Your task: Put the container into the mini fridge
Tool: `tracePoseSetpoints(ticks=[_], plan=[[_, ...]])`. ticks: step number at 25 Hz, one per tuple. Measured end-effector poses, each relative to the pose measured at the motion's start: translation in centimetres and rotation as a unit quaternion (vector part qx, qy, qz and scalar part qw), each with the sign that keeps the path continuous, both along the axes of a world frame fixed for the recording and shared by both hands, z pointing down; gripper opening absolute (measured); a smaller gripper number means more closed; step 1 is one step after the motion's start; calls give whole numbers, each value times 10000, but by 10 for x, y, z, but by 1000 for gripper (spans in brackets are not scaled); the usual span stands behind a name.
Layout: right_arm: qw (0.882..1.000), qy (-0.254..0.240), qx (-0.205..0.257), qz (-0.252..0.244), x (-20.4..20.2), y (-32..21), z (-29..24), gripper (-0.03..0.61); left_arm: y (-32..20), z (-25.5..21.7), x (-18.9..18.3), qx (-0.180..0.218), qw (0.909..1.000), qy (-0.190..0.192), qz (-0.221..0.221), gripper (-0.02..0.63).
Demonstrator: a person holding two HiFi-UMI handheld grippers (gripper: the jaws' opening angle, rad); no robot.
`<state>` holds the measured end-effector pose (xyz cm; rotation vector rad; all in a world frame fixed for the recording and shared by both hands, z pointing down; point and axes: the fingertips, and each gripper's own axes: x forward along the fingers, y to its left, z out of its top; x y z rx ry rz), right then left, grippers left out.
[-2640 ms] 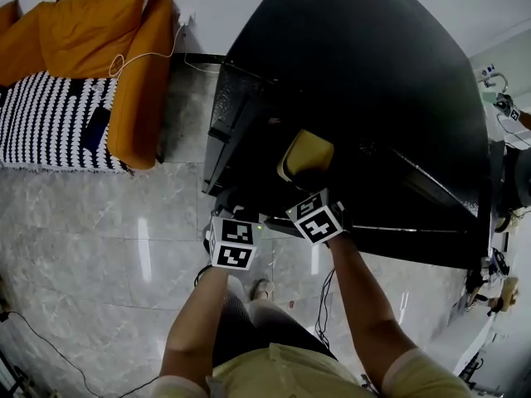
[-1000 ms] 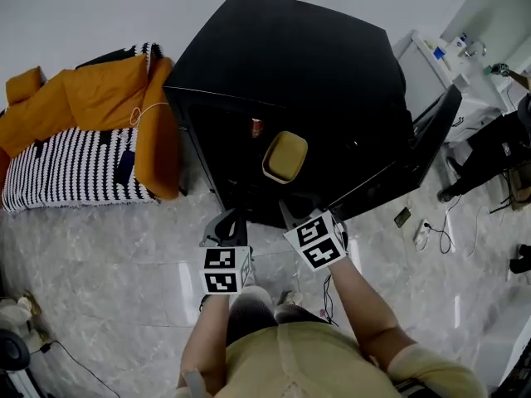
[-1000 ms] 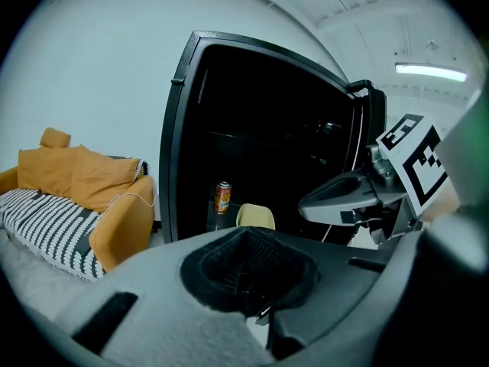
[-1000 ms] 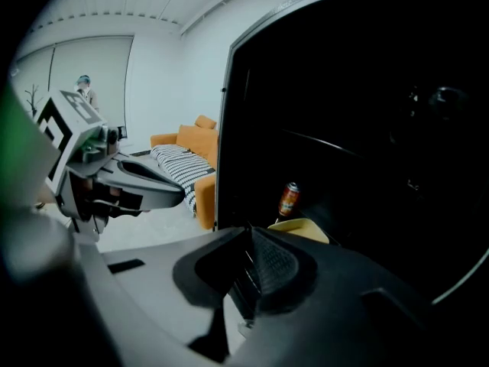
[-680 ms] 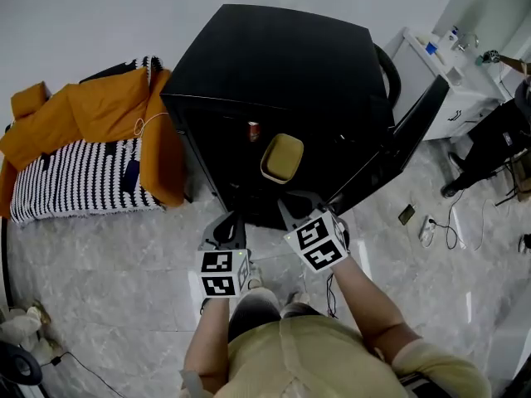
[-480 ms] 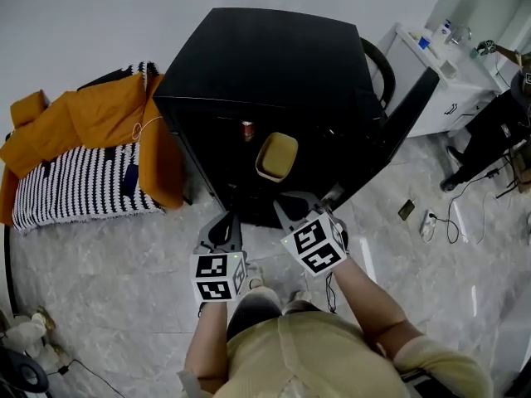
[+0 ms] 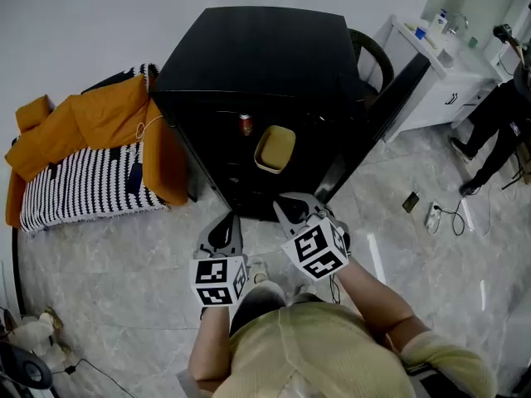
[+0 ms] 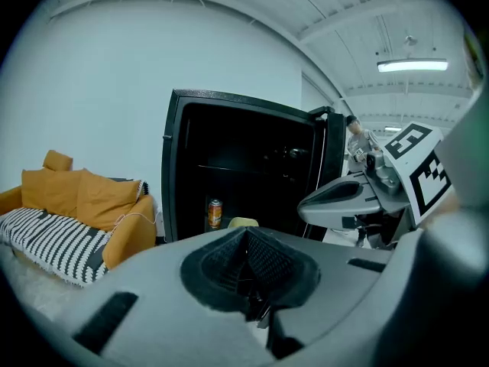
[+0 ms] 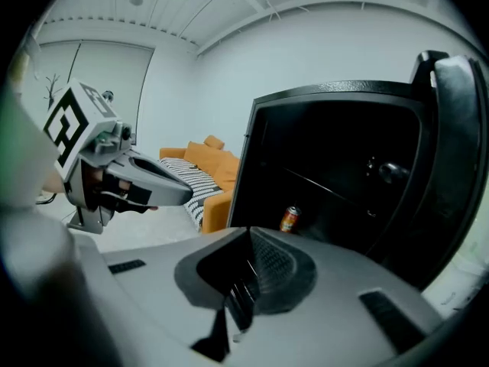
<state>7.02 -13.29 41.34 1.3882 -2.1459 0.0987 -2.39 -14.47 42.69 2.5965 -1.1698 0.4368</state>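
A glossy grey marble floor meets a plain white wall. An orange sofa with a black-and-white striped cover stands against it. A strip light glows overhead.

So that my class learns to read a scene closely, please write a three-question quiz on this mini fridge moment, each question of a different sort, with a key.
1. True or false: the shallow yellow container sits inside the black mini fridge.
2. The fridge's black door is: A shut, B open, C removed.
3. Fill in: the left gripper and right gripper hold ___.
Key: 1 true; 2 B; 3 nothing, both jaws together.
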Motion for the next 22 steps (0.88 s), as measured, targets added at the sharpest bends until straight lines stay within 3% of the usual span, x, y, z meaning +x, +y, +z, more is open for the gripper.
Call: tracePoseSetpoints(ticks=[7,17,22], plan=[[9999,-93,58,132,2,14,-3,31,12,6,-12,-33,9998,-94,-167,21],[9955,-861,-47,398,1,26,1,29,20,3,-18,41,9994,-109,-318,21],[9941,-991,-69,445,-1,28,5,29,24,7,-22,-23,9992,-129,-367,21]])
